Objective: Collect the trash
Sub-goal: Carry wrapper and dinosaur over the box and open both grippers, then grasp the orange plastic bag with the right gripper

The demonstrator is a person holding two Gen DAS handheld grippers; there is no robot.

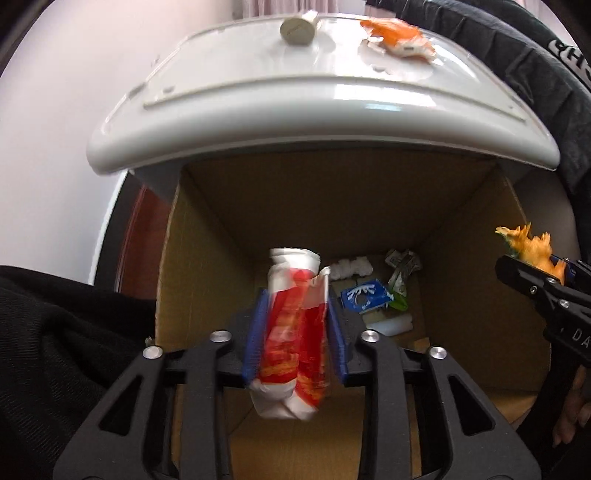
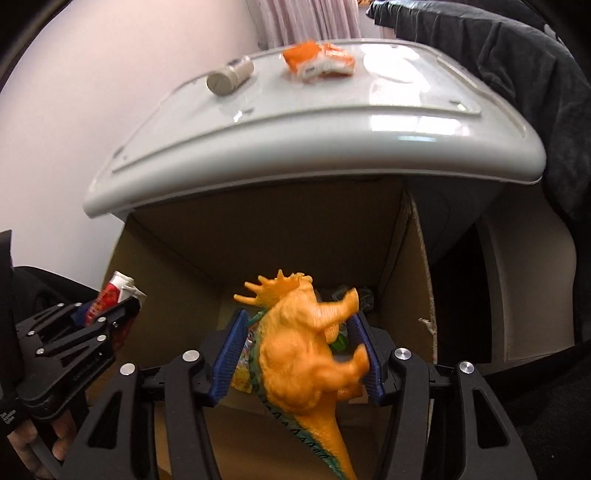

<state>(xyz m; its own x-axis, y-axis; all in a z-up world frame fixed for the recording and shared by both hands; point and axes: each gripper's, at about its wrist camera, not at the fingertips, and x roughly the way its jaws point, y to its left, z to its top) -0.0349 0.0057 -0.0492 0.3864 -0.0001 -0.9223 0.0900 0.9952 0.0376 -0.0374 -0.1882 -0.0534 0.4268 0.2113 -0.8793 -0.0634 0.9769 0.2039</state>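
My left gripper (image 1: 295, 314) is shut on a crumpled red and white wrapper (image 1: 295, 332) and holds it over an open cardboard box (image 1: 192, 266). My right gripper (image 2: 301, 336) is shut on an orange toy dinosaur (image 2: 306, 347) over the same box (image 2: 406, 258). Each gripper shows in the other's view: the right one with the dinosaur (image 1: 532, 247) at the right edge, the left one with the wrapper (image 2: 110, 295) at the left. Several bits of trash lie on the box floor, among them a blue packet (image 1: 365, 295).
A white table (image 1: 321, 107) overhangs the box's far side. On it lie an orange wrapper (image 1: 399, 37) and a grey cylindrical bottle on its side (image 1: 297, 29). Dark cloth (image 1: 517, 55) hangs at the right. A pale wall is at the left.
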